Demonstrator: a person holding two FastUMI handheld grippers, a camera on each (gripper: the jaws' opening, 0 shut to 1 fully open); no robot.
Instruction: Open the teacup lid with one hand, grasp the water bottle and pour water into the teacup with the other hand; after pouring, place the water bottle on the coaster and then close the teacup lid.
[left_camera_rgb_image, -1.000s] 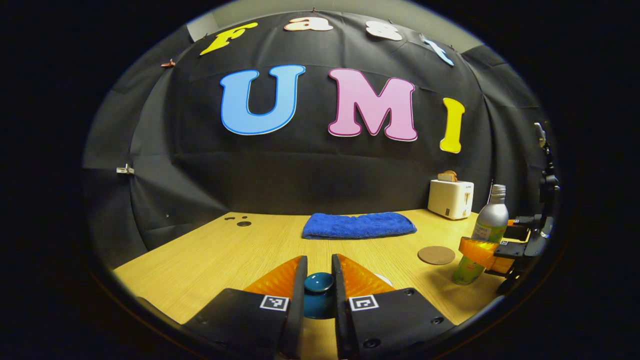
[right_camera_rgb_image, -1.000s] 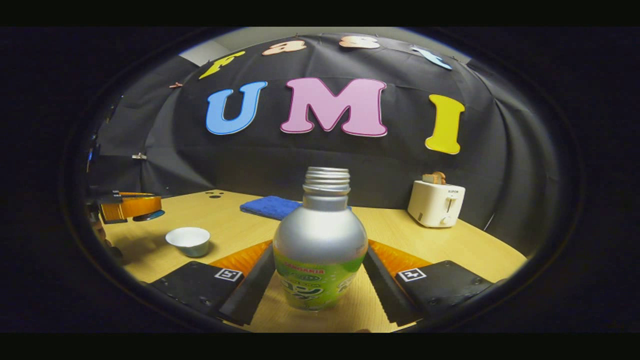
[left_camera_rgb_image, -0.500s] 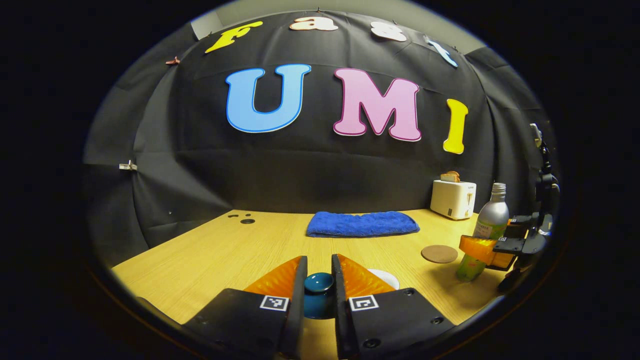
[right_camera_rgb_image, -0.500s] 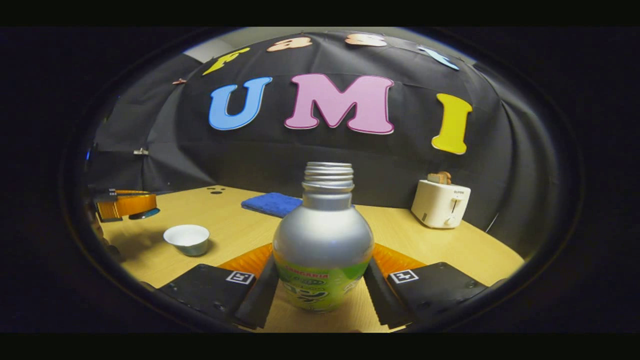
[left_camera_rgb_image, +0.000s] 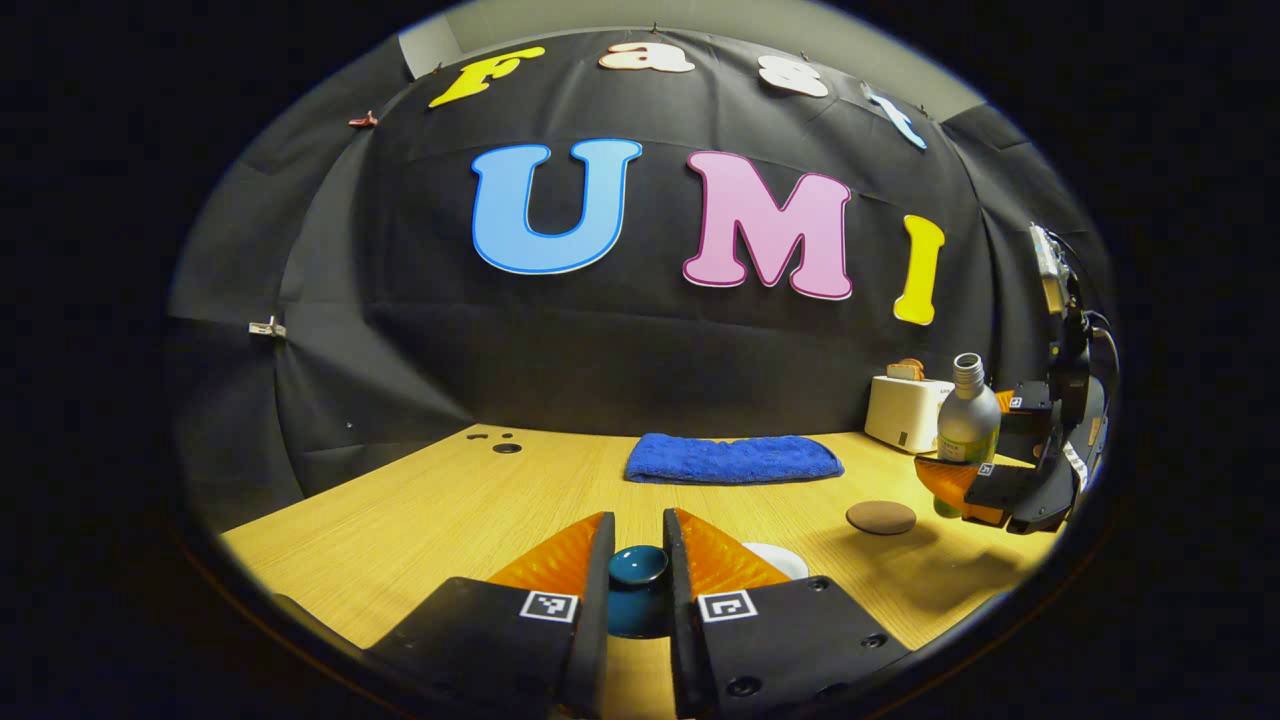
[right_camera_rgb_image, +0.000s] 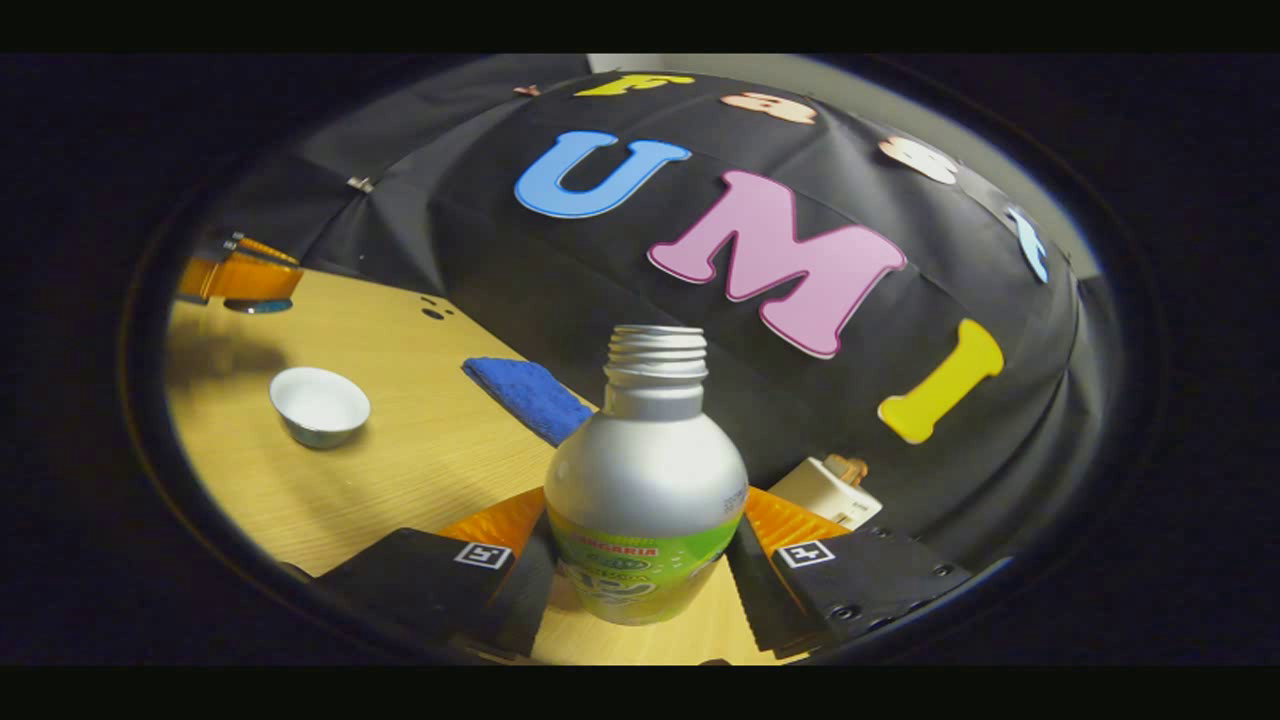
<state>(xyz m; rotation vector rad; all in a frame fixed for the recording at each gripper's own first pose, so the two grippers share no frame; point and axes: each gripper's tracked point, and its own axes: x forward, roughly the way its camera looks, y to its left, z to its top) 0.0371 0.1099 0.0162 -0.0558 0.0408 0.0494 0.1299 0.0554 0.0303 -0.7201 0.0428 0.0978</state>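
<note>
Two grips are shown: the left gripper (left_camera_rgb_image: 637, 590) is closed on the teal lid knob (left_camera_rgb_image: 638, 566), the right gripper (right_camera_rgb_image: 640, 560) on the tilted silver, green-labelled bottle (right_camera_rgb_image: 647, 490), held above the desk (right_camera_rgb_image: 400, 470). Water could be spilled if tilting outruns alignment with the open white teacup (right_camera_rgb_image: 319, 405), well apart.

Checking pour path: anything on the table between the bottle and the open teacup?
In the right gripper view, the table between the water bottle and the teacup is bare wood.
</note>
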